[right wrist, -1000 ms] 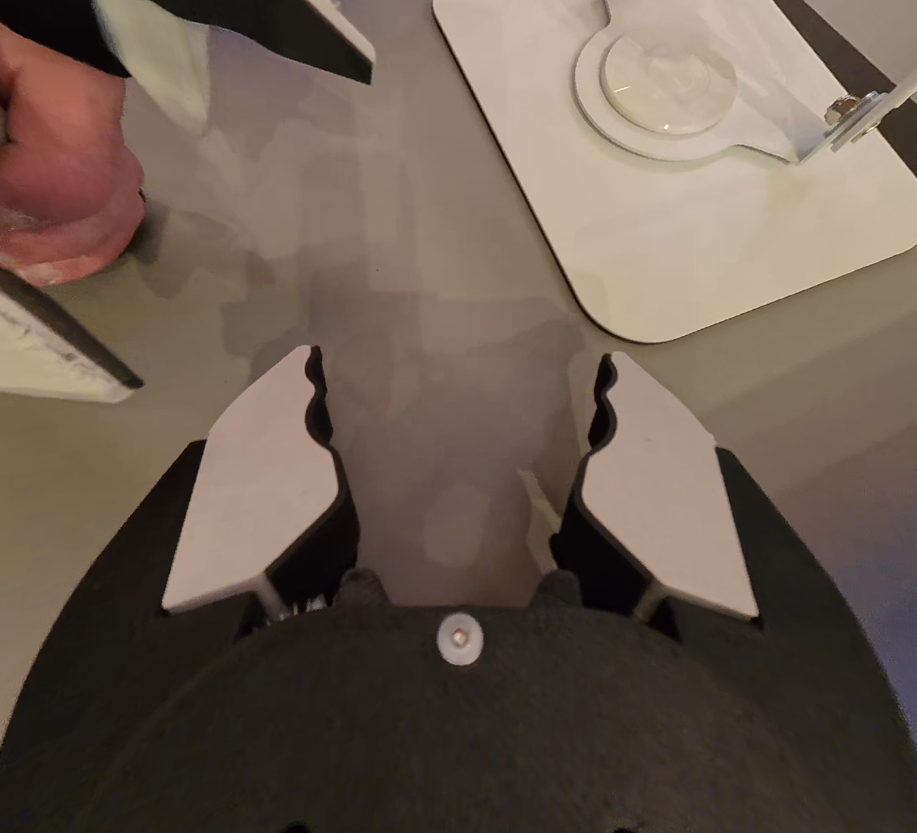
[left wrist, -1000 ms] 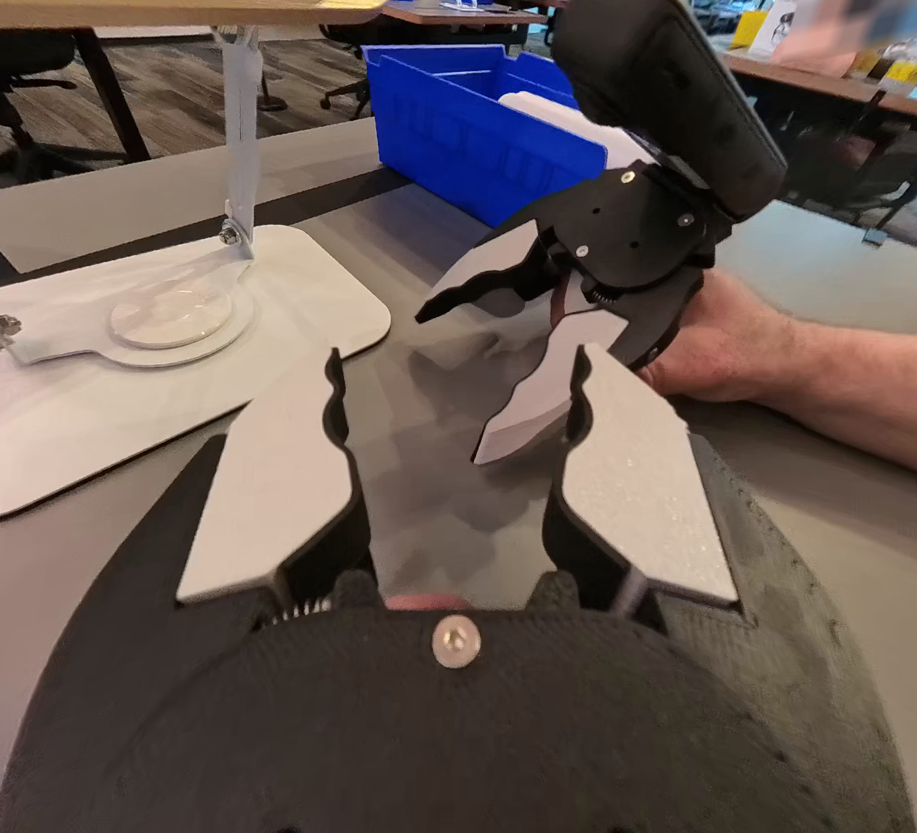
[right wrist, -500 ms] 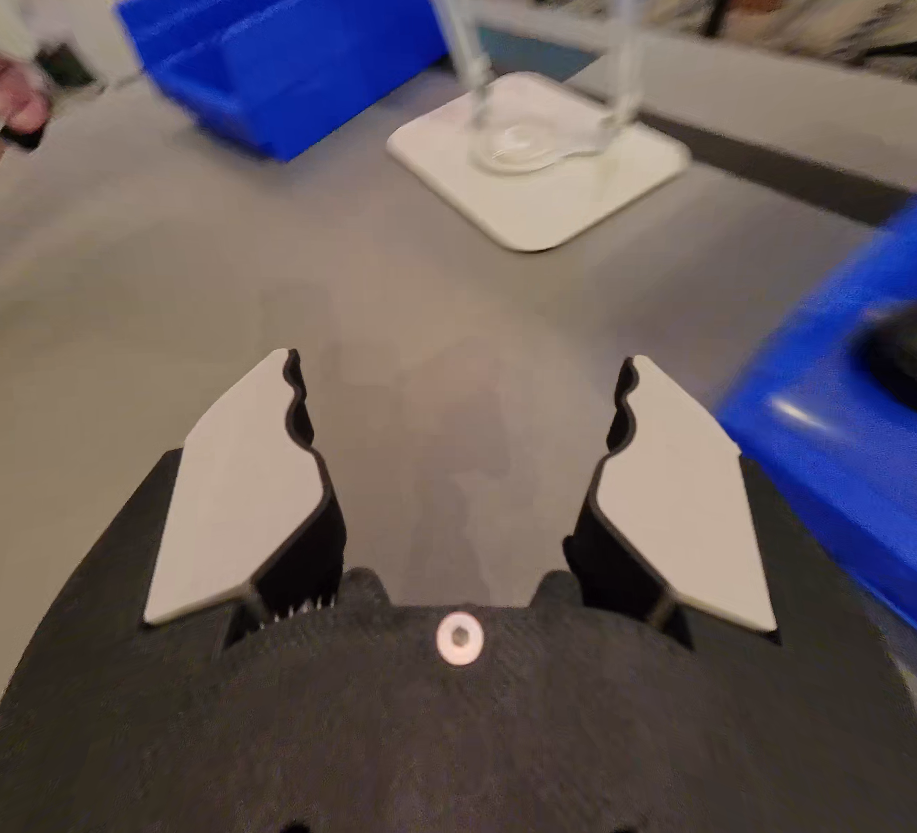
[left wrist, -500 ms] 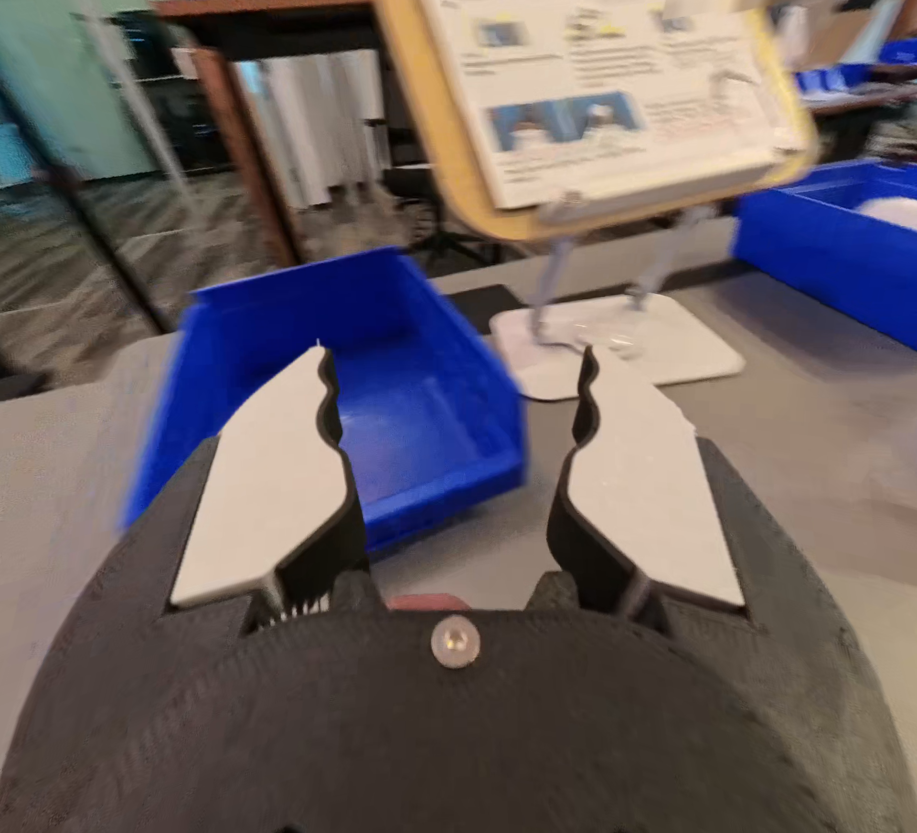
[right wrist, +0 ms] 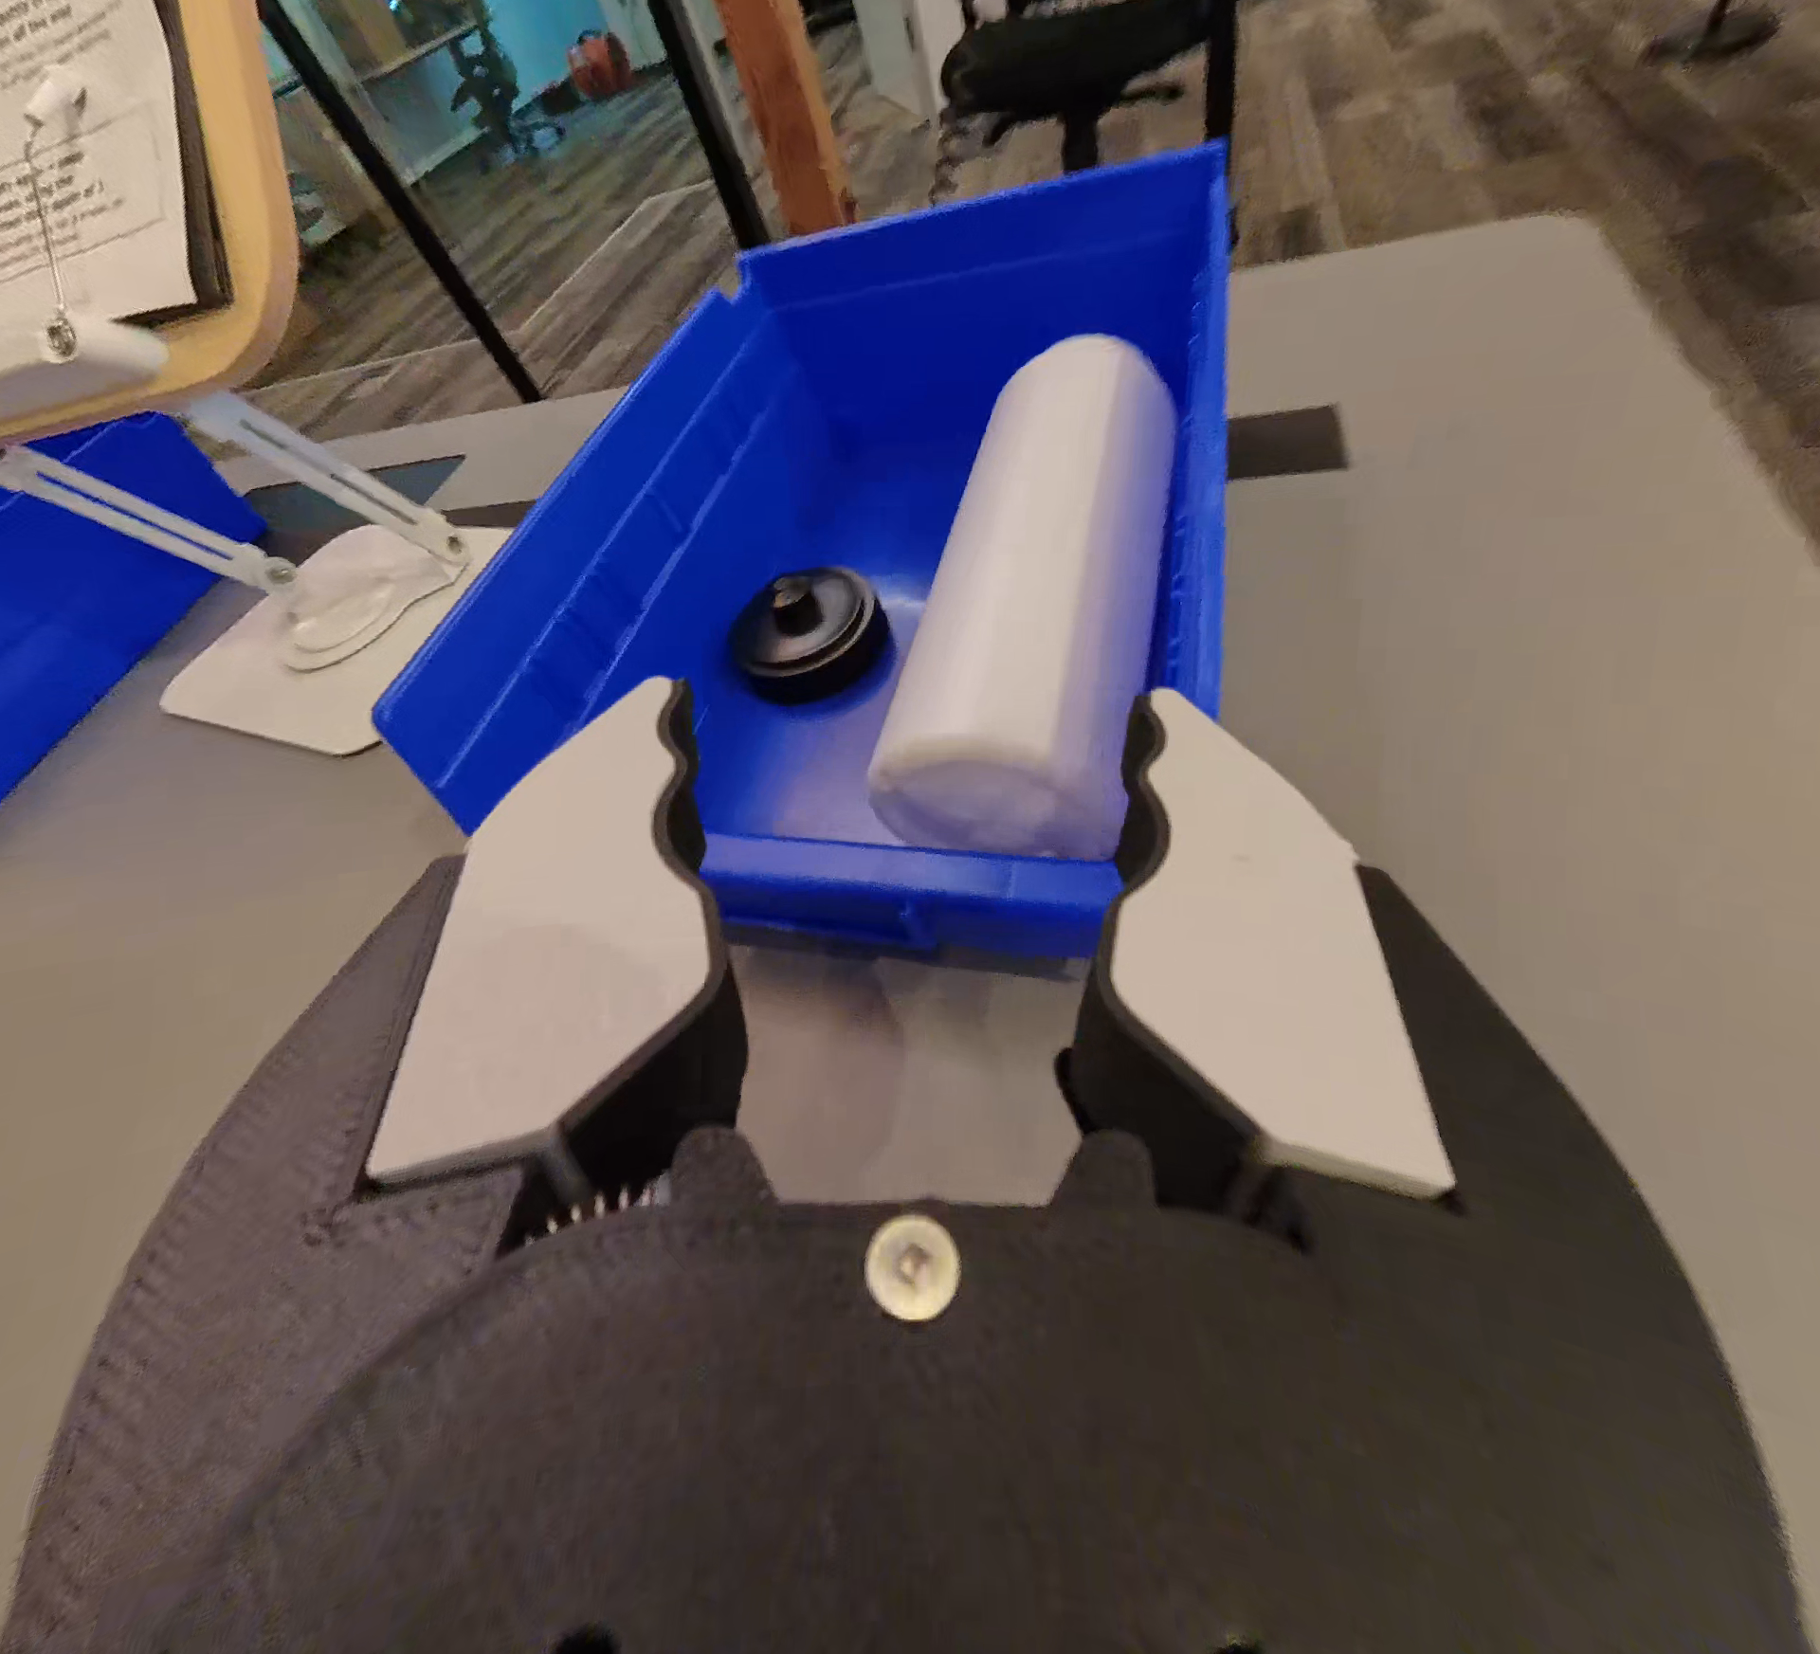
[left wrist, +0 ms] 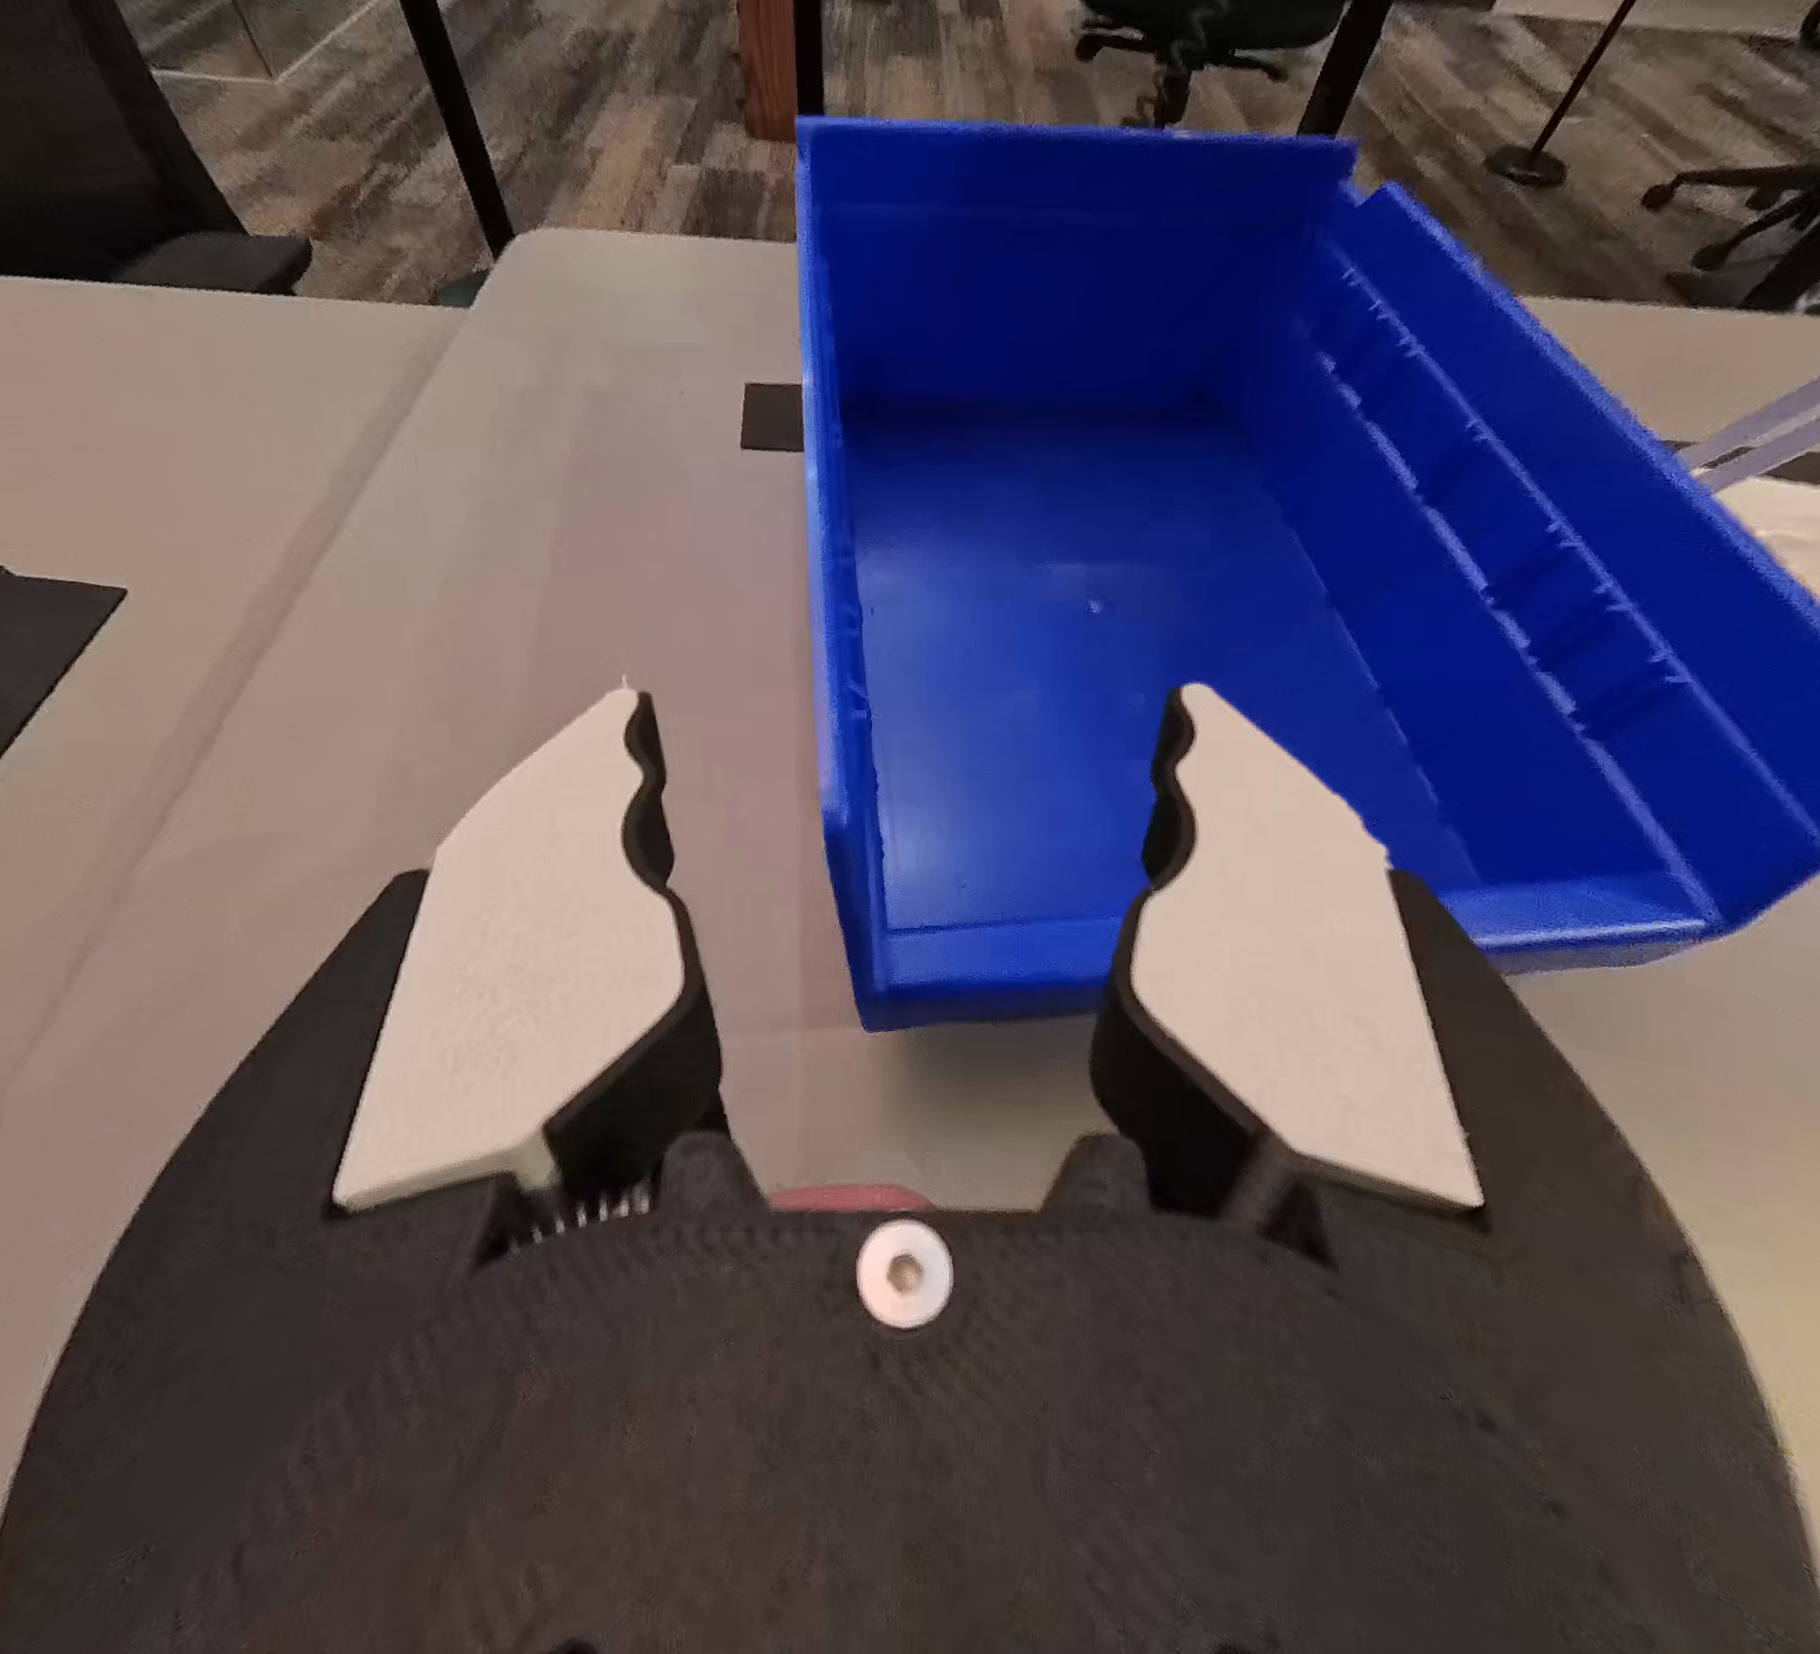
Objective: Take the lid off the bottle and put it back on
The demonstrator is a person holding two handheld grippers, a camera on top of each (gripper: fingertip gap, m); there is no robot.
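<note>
While both claws hang released over grey counter point(right wrist: 1477, 622), white bottle point(right wrist: 1034, 583) lies in blue bin point(right wrist: 591, 563), black lid point(right wrist: 808, 634) beside it; right claw point(right wrist: 911, 750) faces them, left claw point(left wrist: 906, 755) faces second bin point(left wrist: 985, 307).

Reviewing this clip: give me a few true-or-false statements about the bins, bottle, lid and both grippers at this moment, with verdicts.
1. The white bottle lies on its side in a blue bin. True.
2. The black lid is on the bottle. False: it lies beside it on the bin floor.
3. The right gripper grips the bottle. False: jaws open, empty.
4. The left gripper is open. True.
5. The bin ahead of the left gripper holds a bottle. False: nothing in it.
</note>
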